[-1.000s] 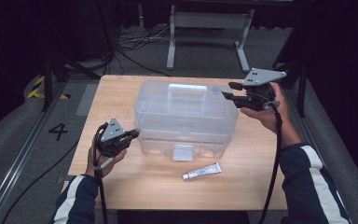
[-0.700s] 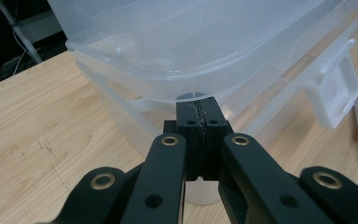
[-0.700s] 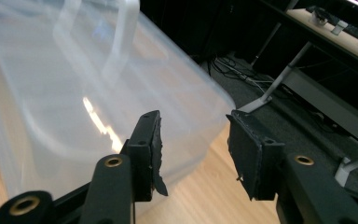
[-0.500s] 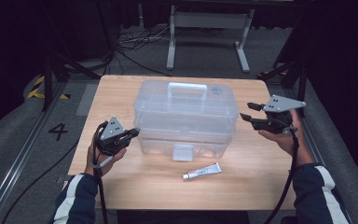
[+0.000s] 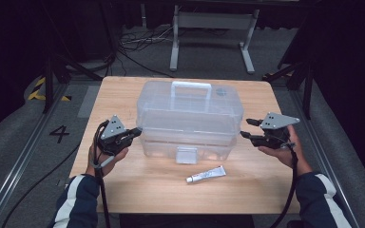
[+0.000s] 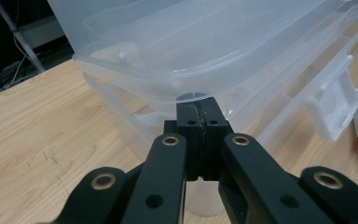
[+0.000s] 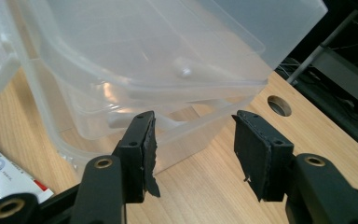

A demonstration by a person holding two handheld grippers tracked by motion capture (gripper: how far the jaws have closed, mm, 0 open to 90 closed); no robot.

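A clear plastic box (image 5: pixel 190 114) with a white top handle (image 5: pixel 191 88) and a front latch (image 5: pixel 186 155) stands mid-table. My left gripper (image 5: pixel 135 132) is shut, its tips against the box's left end just under the lid rim (image 6: pixel 191 95), nothing between them. My right gripper (image 5: pixel 247 128) is held level at the box's right end. Its jaws have just been opening and stand apart (image 7: pixel 193 140), gripping nothing, with the box's lower corner (image 7: pixel 182 135) just beyond them. A small white tube (image 5: pixel 206 174) lies in front of the box.
The wooden table (image 5: pixel 123 95) has a round hole (image 7: pixel 278 105) near the right gripper. The tube (image 7: pixel 4 172) lies left of the right jaws. A metal stand (image 5: pixel 209 19) and cables lie on the floor behind the table. Rails run along both sides.
The right hand has come down from beside the box's upper right to the level of its right end, and its jaws have spread wider. The left hand has stayed put.
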